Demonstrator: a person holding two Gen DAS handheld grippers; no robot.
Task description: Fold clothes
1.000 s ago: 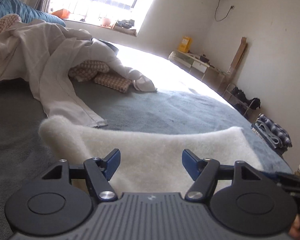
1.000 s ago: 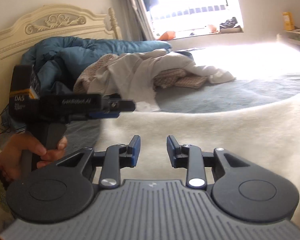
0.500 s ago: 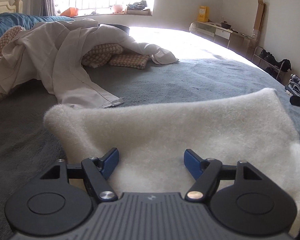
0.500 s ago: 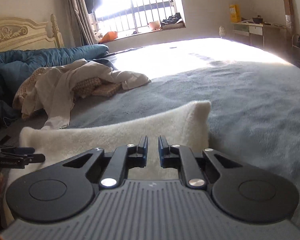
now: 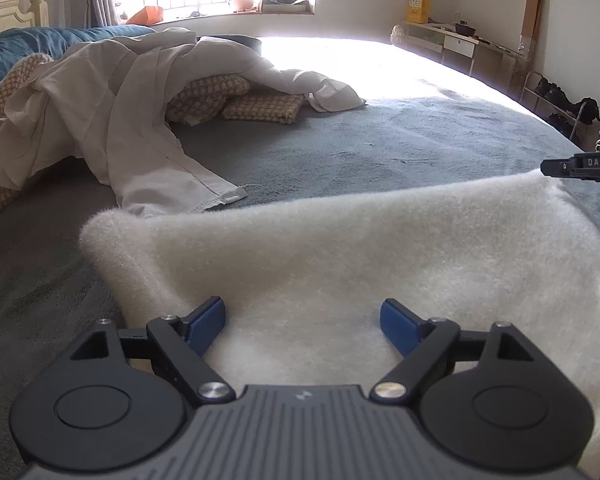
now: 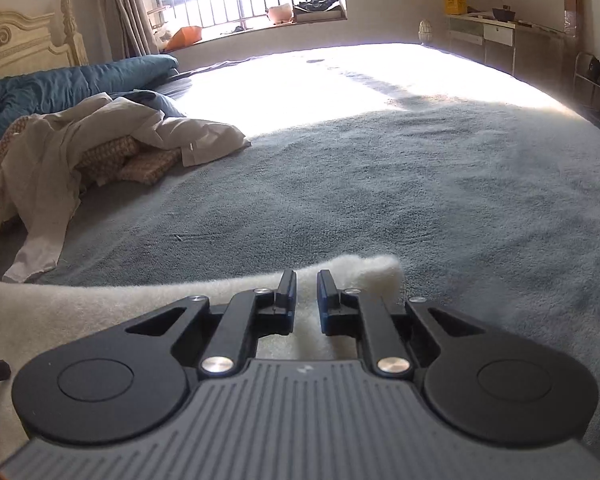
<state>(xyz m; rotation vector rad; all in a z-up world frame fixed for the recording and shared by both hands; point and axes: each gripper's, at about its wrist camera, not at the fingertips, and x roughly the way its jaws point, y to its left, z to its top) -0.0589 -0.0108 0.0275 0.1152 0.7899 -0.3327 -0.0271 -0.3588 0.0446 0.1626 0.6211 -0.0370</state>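
A white fuzzy garment lies spread on the grey bed cover. My left gripper hovers low over its near part, jaws wide open, nothing between them. My right gripper is shut on the garment's far right corner, with fleece pinched between the nearly closed blue pads. In the left wrist view the right gripper's tip shows at that same corner, where the cloth edge rises to meet it. The garment's left corner rests on the cover.
A heap of beige clothes and checked fabric lies at the back left, with a blue duvet behind it. A cream headboard stands far left. A desk and shoe rack line the right wall.
The right gripper has swung right along the garment to its far corner and closed on it. The left gripper stayed open and shifted slightly over the fleece.
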